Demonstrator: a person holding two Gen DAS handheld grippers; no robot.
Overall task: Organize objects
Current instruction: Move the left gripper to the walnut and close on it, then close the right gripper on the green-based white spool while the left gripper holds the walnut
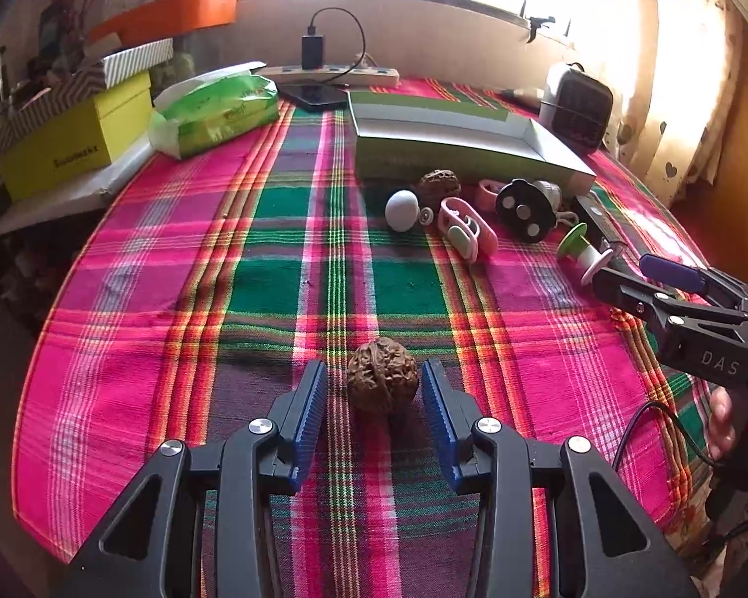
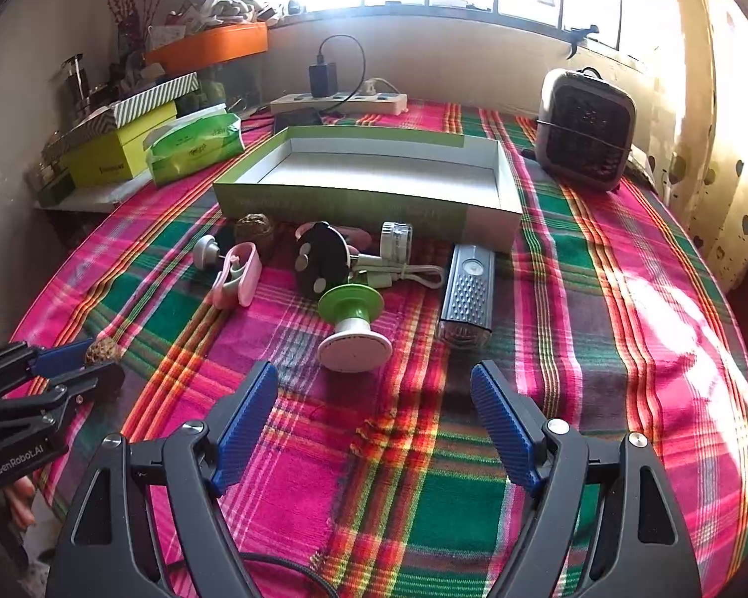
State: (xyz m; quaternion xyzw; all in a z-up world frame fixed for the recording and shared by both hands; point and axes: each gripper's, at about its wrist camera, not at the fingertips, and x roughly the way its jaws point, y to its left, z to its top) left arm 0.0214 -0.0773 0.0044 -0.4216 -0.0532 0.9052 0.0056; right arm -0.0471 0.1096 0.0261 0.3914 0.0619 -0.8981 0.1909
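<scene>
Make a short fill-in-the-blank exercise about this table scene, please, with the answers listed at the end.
1. The walnut lies between the open fingers of the ____ gripper.
2. The shallow green box on the tablecloth is ____ inside.
3. The right gripper is ____ and holds nothing.
4. A second walnut lies beside the box, ____ it.

Answers: left; empty; open; outside

On my right gripper [image 1: 618, 276], seen from the left wrist, I read "DAS". On my left gripper [image 2: 77, 366], "GenRobot.AI". Print on the yellow box [image 1: 75, 142] is too blurred to read.
</scene>
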